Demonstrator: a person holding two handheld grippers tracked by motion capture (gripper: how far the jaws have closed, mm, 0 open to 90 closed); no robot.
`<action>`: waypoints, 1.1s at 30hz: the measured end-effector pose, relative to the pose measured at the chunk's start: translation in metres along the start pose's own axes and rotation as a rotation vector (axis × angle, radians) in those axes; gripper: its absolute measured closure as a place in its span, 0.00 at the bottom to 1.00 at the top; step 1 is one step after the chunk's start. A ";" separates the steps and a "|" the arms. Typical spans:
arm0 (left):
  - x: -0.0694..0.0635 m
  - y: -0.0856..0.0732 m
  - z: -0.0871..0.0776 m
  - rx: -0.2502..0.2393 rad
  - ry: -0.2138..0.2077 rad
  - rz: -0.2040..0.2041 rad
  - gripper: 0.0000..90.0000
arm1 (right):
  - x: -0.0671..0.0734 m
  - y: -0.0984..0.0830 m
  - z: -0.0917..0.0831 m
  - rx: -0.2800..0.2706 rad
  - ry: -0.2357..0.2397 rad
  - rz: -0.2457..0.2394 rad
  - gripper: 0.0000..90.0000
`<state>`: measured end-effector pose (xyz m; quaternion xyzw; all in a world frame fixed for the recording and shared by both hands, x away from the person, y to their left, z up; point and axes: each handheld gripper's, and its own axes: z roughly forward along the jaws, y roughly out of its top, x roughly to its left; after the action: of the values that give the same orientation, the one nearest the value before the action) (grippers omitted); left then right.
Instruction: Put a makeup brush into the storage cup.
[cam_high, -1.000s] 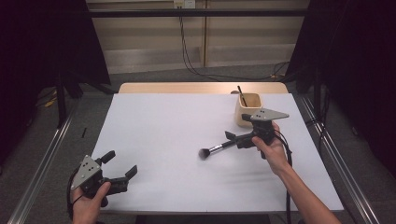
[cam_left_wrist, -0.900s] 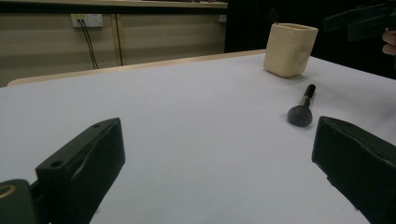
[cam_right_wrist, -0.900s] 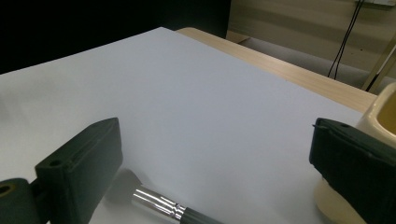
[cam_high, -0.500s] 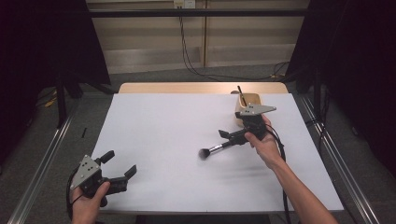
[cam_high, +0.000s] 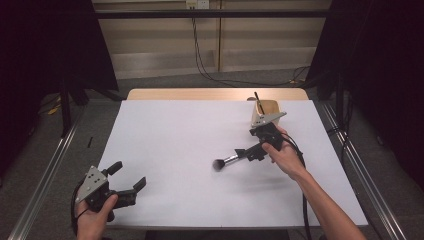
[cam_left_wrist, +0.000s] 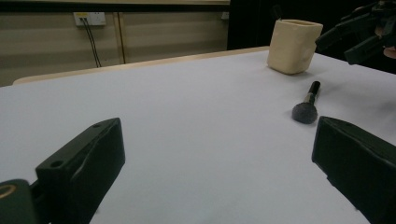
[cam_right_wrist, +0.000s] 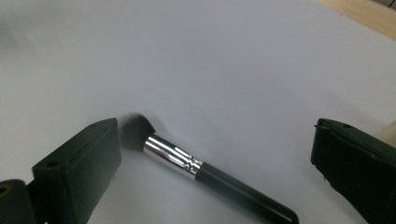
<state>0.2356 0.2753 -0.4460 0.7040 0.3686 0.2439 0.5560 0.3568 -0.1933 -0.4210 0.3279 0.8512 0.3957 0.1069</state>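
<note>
Right gripper (cam_high: 250, 151): held above the table, right of centre; its two black jaws stand wide apart and grip nothing. In the right gripper view (cam_right_wrist: 212, 186) the black-handled makeup brush with a silver ferrule and dark bristle head (cam_right_wrist: 187, 163) lies on the surface between and below the jaws, its bristle end close to the jaw at the left of that view, its handle running toward the lower middle. No contact between jaw and brush can be confirmed.

In the high view the brush (cam_high: 229, 160) lies flat on the white table covering (cam_high: 170, 135), bristle head pointing toward the person's left, handle end under the gripper's jaws. In the left gripper view the same brush (cam_left_wrist: 307, 103) rests on the surface with the handle pointing away toward the far side.

Behind the right gripper, near the far right of the table, stands a cream-coloured, squarish pot (cam_high: 264, 112) with a dark stick-like item rising from it; the pot is upright and apart from the brush (cam_left_wrist: 293, 45).

Left gripper (cam_high: 129, 181): held at the near left corner of the table, jaws spread open, nothing between them (cam_left_wrist: 215, 158). It is well apart from the brush.
</note>
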 end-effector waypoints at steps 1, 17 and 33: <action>0.000 0.000 0.000 -0.001 0.001 -0.002 0.03 | 0.000 0.000 0.001 0.017 0.009 -0.009 0.02; 0.001 0.000 0.000 0.003 0.001 0.002 0.03 | -0.001 0.007 0.019 0.291 0.111 -0.158 0.05; 0.001 0.000 0.000 0.007 -0.001 0.006 0.03 | 0.003 0.015 0.032 0.455 0.152 -0.255 0.08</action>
<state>0.2358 0.2759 -0.4462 0.7073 0.3670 0.2441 0.5527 0.3756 -0.1649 -0.4302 0.2031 0.9581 0.2013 0.0153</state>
